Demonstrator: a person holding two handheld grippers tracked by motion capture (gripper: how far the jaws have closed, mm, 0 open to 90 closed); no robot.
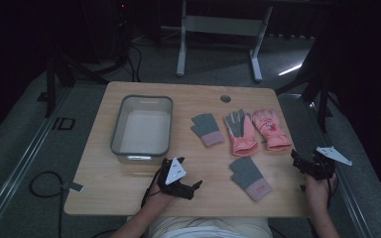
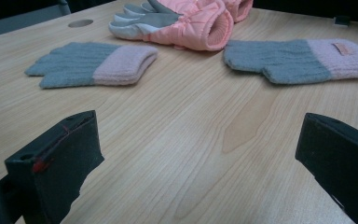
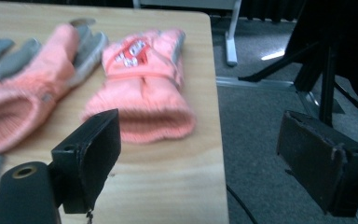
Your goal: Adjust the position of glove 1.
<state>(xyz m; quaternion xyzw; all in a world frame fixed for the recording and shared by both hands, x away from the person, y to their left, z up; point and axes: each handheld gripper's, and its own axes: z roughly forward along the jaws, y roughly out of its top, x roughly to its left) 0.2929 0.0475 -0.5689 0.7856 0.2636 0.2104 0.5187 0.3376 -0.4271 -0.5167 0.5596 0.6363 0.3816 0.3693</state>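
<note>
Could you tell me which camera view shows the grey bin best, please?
The high view: the grey bin lies whole on the table's left half, its pale inside visible and holding nothing I can make out. The left and right gripper views face the gloves instead, away from the bin.

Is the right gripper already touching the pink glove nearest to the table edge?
Apart. In the right gripper view, the right gripper stands open, and bare table lies between its fingers and the pink glove.
</note>
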